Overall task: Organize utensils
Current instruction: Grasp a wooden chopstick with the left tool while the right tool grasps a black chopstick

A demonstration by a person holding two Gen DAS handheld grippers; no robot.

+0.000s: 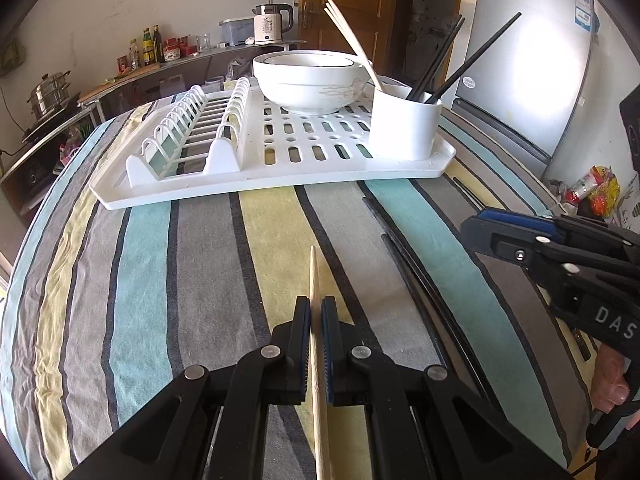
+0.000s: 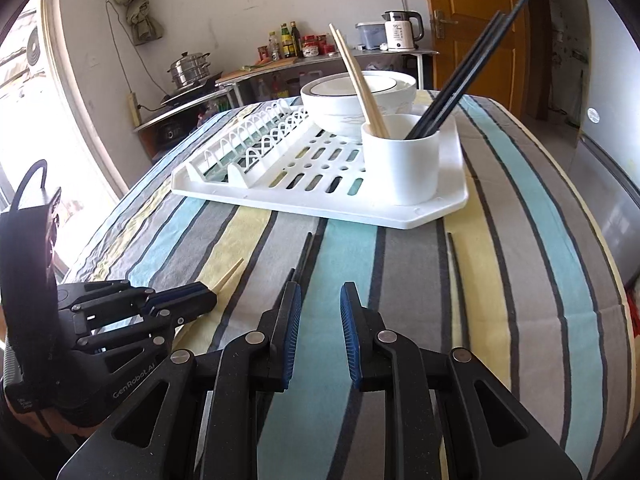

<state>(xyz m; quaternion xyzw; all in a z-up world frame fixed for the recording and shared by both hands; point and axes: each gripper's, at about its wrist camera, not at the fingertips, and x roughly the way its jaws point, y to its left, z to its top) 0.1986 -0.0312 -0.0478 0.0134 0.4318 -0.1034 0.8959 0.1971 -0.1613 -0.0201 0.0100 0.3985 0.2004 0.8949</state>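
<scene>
My left gripper (image 1: 316,305) is shut on a pale wooden chopstick (image 1: 314,276) that runs between its pads; its tip shows in the right wrist view (image 2: 230,275), low over the striped cloth. My right gripper (image 2: 320,294) is open and empty above the cloth; it shows from the side in the left wrist view (image 1: 470,228). Black chopsticks (image 1: 400,258) lie loose on the cloth, one near my right fingers (image 2: 305,254), another to the right (image 2: 454,256). A white utensil cup (image 2: 402,160) on the dish rack (image 2: 320,204) holds wooden chopsticks (image 2: 360,84) and black chopsticks (image 2: 460,92).
A white bowl (image 1: 312,80) stands on the rack behind the cup. The rack's plate slots (image 1: 192,132) are on its left side. A fridge (image 1: 540,64) stands to the right of the table, a counter with pots and bottles (image 2: 240,64) behind it.
</scene>
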